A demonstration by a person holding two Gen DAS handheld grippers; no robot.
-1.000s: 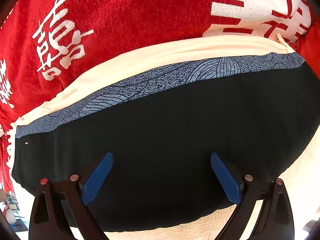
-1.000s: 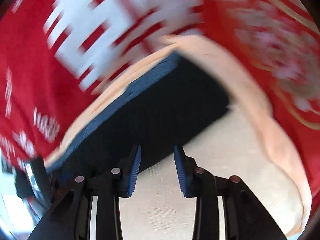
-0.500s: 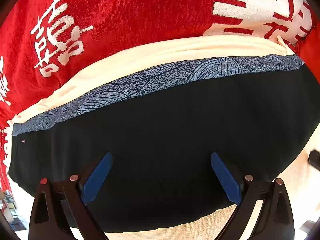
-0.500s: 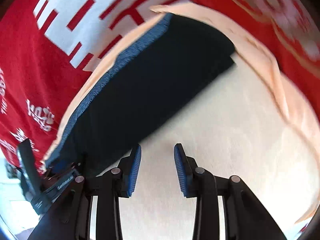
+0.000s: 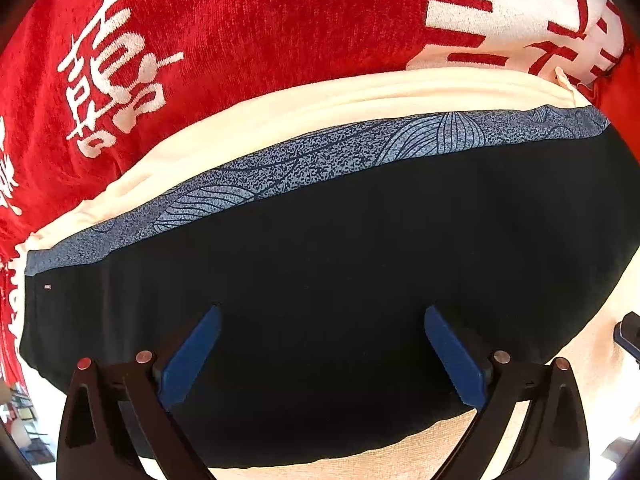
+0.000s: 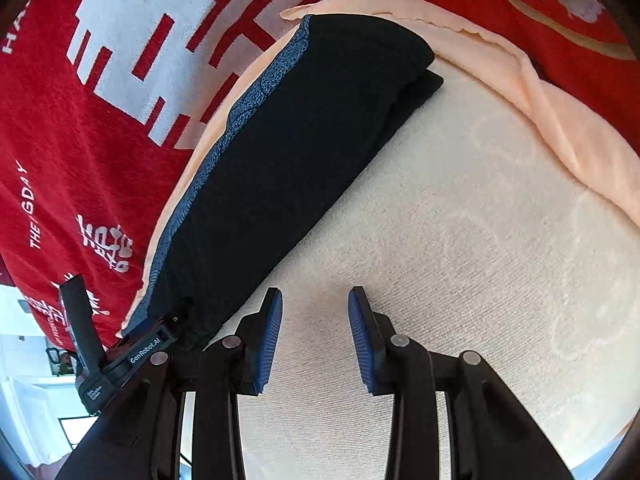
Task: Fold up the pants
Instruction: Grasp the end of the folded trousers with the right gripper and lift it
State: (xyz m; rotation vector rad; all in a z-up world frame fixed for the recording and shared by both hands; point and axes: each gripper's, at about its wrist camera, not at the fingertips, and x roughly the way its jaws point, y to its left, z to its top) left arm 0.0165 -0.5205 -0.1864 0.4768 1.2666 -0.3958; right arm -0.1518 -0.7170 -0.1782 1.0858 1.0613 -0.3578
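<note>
Both grippers are empty: the left gripper (image 5: 320,344) hangs over the pants (image 5: 340,280) with its jaws spread wide, and the right gripper (image 6: 315,334), part-open, sits over bare towel (image 6: 460,240) just beside them. The pants lie as a compact dark bundle on the cream towel over a red blanket (image 5: 240,40). Nothing is gripped, probably because the fold looks finished.

Cream towel (image 6: 460,248) spread flat, peach edge rumpled at far side; beneath it red blanket (image 5: 248,32) with white characters.
</note>
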